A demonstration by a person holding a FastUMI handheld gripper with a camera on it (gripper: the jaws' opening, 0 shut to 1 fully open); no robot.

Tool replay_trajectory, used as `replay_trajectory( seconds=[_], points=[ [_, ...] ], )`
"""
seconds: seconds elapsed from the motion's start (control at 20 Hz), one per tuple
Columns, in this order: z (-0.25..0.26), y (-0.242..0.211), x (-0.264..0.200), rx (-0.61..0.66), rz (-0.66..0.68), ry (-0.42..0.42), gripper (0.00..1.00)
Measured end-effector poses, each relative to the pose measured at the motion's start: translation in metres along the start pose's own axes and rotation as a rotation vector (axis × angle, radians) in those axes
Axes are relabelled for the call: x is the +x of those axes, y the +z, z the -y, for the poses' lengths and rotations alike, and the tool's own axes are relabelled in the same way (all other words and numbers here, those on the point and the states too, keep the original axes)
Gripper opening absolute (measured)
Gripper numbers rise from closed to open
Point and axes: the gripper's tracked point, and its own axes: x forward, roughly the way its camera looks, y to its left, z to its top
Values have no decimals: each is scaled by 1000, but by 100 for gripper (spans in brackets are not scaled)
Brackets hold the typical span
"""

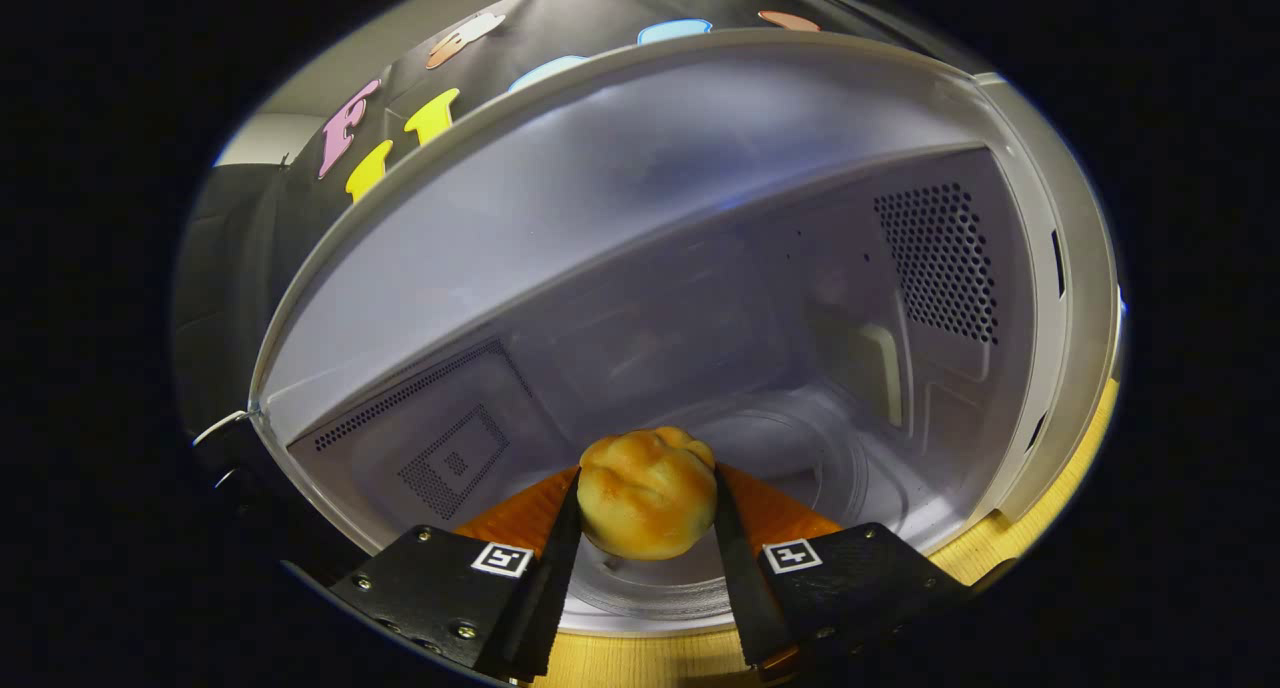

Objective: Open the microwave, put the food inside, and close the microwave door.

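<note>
Hand-held gripper point(645, 513) clamped on round golden-brown bread bun point(647, 492), both fingers pressing its sides. Bun held over front lip of open white microwave point(1040, 298) cavity, round glass turntable point(800, 458) just ahead. Door-opening done; left: set bun down, release, close door. Wooden counter point(640, 658) below.

Golden bread roll point(647, 495) clamped between gripper point(645, 503) fingers, at the open white microwave point(1040, 298) mouth
</note>
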Motion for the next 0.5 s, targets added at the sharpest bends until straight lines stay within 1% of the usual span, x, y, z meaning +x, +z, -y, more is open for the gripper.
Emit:
replay_trajectory(
  seconds=[0.5],
  points=[
    [6,-4,7,-14,7,-24,69]
  ],
)
